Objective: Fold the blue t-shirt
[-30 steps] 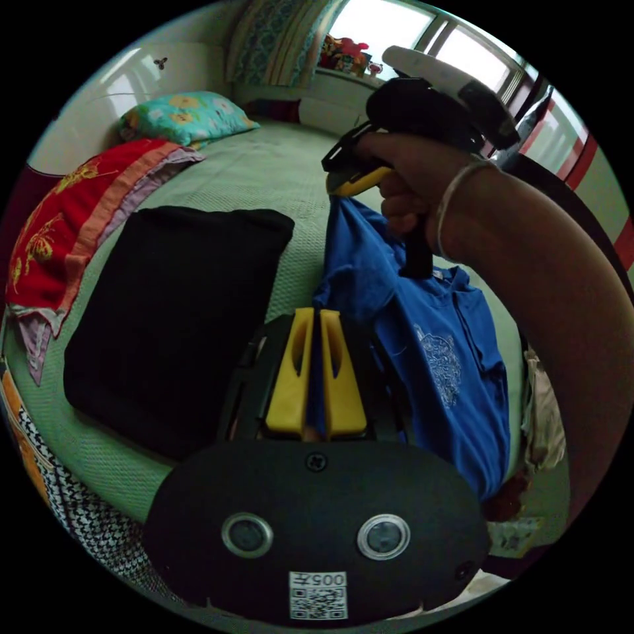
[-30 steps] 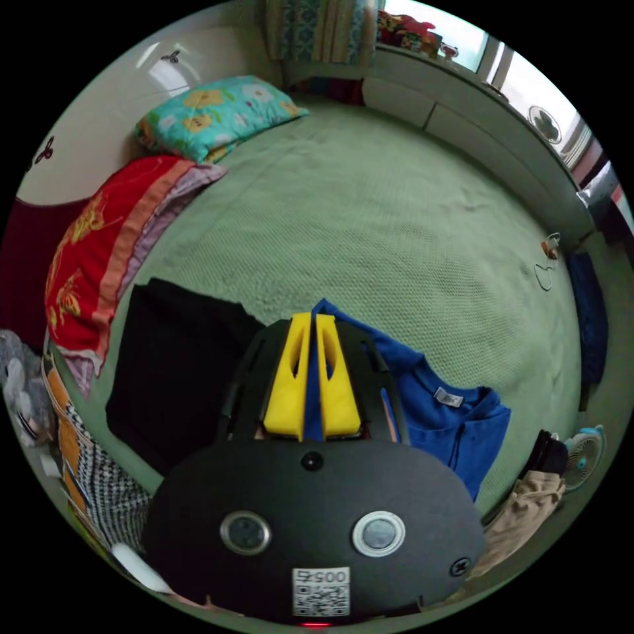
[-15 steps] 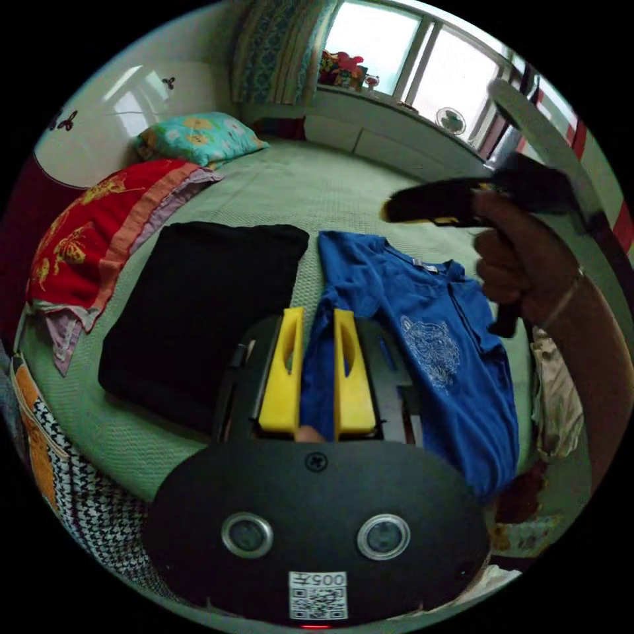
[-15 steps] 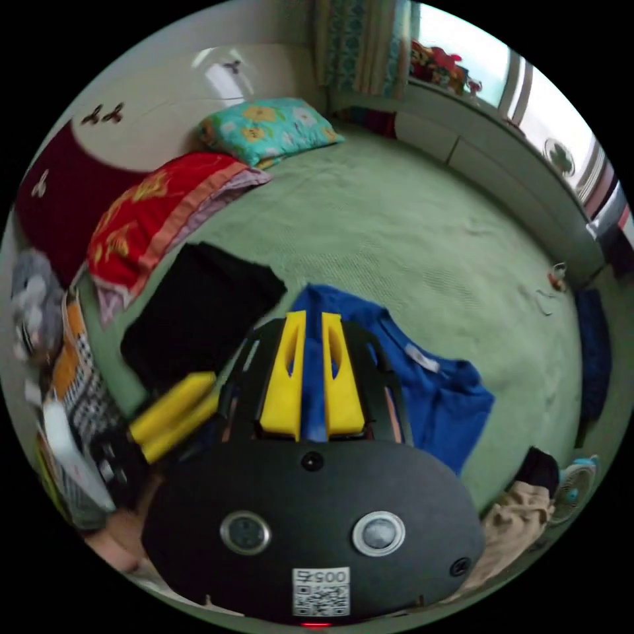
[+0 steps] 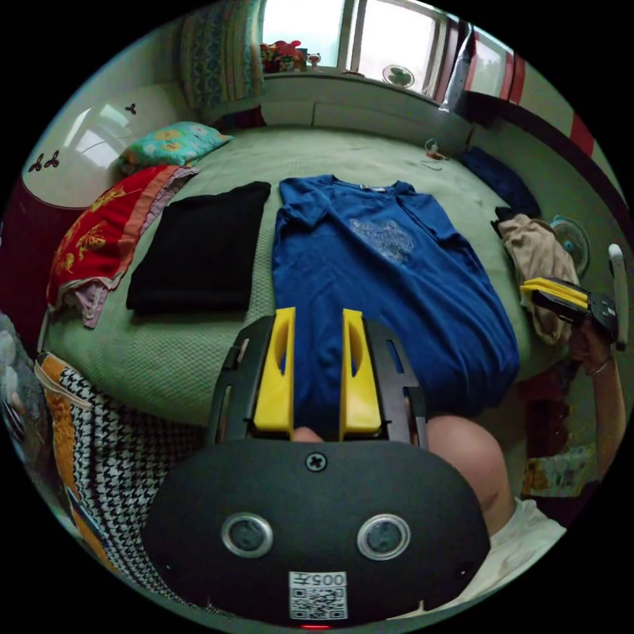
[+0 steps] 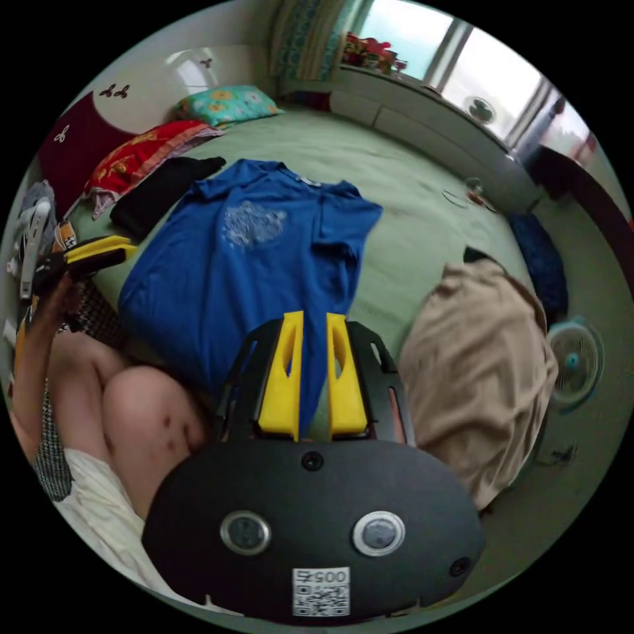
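Two grippers are held off the near edge of the bed (image 5: 218,356), and nothing is grasped by either. The left gripper (image 5: 317,317) is seen with its yellow jaws parted, the t-shirt's lower part showing in the gap without being pressed. The right gripper (image 6: 310,323) is likewise seen with jaws apart, a strip of blue cloth visible between them but not clamped. The t-shirt (image 5: 376,277) is spread flat, print side up, on the green bedcover, its collar toward the window and its hem hanging over the near edge. A folded black garment (image 5: 198,251) is laid just beside it on the left, with a red blanket (image 5: 99,231) and a floral pillow (image 5: 168,142) beyond. A beige garment (image 6: 475,356) is heaped on the bed to the t-shirt's right, near a small fan (image 6: 571,360). The person's knee (image 6: 148,416) is seen at the bed's edge. In the left gripper view the other gripper is seen at the far right, held in a hand (image 5: 584,340).
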Action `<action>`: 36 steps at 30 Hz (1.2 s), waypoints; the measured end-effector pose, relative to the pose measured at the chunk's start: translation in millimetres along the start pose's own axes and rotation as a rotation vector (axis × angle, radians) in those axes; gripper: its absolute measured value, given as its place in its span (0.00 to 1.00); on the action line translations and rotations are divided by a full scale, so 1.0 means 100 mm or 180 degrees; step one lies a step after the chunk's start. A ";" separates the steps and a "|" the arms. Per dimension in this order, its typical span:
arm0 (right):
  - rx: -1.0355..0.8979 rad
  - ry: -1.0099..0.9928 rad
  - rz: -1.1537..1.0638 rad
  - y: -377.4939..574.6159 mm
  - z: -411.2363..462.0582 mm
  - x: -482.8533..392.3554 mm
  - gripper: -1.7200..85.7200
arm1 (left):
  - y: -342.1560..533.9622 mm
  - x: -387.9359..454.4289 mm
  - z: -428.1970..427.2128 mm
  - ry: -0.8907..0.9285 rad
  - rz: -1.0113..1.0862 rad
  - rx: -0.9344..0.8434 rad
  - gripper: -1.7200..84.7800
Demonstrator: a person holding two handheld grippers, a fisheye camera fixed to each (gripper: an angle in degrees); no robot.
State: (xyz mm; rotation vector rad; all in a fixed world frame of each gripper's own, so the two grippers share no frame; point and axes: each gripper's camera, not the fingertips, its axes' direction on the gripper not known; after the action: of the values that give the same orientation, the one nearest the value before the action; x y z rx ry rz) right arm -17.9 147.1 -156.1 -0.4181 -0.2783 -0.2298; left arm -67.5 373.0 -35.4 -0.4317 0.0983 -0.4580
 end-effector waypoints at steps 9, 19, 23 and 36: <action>-0.0017 -0.0046 0.0149 1.40 -0.07 0.15 0.07 | 0.81 0.11 -0.06 0.0051 -0.0184 -0.0275 0.19; -0.0250 -0.0092 0.0251 2.54 0.09 0.38 0.07 | 1.42 0.25 0.04 0.0203 -0.0266 -0.0382 0.21; -0.0375 -0.0169 0.0273 2.90 0.18 0.43 0.07 | 1.54 0.29 0.00 0.0175 -0.0266 -0.0402 0.20; -0.0600 -0.0286 0.0237 3.57 0.41 0.62 0.01 | 1.77 0.41 -0.15 0.0226 -0.0173 -0.0789 0.07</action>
State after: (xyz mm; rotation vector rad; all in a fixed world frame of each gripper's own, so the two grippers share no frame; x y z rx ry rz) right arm 129.3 471.8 -231.2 -0.6252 -0.3298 -0.1648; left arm 38.6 492.2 -123.9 -0.6626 0.2137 -0.5171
